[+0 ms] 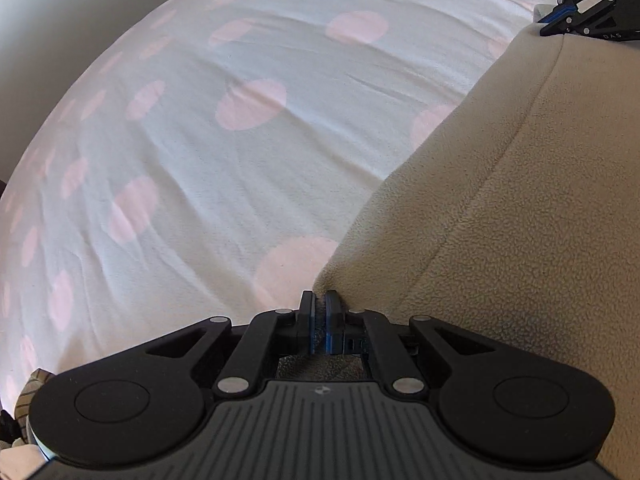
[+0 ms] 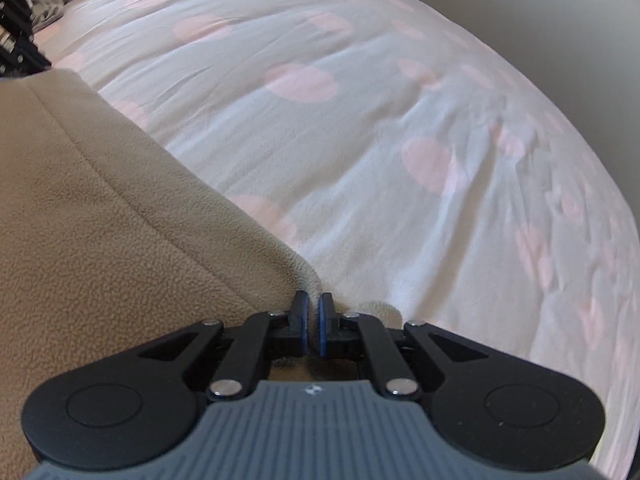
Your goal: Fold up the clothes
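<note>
The left tool (image 1: pixel 319 304) pinches one corner of a beige fleece garment (image 1: pixel 520 220), and the right tool (image 2: pixel 313 306) is clamped on the other corner. The fleece stretches between them above a white bed cover (image 1: pixel 240 140) with pink dots.

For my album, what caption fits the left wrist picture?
Left gripper pinching a beige fleece garment corner over a pink-dotted bedspread.

Both wrist cameras look steeply down, close over the bedspread (image 1: pixel 200 152), sharing the fleece garment (image 2: pixel 100 220).
</note>
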Motion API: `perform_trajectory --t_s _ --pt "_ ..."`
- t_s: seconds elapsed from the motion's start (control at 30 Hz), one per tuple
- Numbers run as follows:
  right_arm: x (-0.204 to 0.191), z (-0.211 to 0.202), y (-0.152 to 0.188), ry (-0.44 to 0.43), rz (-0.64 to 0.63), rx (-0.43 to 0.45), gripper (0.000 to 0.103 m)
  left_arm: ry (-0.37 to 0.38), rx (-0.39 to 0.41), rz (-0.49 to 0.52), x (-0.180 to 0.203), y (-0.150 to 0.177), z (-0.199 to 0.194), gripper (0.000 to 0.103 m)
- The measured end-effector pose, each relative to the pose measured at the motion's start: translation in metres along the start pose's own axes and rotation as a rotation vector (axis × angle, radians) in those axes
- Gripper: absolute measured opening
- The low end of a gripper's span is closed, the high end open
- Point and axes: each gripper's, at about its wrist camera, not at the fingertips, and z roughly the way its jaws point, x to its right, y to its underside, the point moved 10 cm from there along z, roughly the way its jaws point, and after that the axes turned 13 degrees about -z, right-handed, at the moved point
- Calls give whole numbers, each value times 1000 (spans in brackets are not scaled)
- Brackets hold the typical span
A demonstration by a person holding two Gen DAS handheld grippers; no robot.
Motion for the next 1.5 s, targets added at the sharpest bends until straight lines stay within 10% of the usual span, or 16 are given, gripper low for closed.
perform_trajectory --t_s 0.23,0.47,0.6,0.87,1.13,1.5 --pt "6 -9 -5 -16 98 -44 11 6 -7 -75 -5 -1 -13 4" --pt "35 -67 -10 12 328 42 49 15 65 -243 -27 -5 -65 21" --pt "30 -112 -10 32 398 124 49 18 178 -307 -26 -6 -115 43" --pt "-48 -176 17 1 575 243 48 64 326 -429 29 30 -179 40" --pt "-152 -162 12 11 632 245 47 99 335 -530 99 65 -154 33" --pt "-177 -115 32 14 637 168 47 98 345 -577 113 105 -104 31"
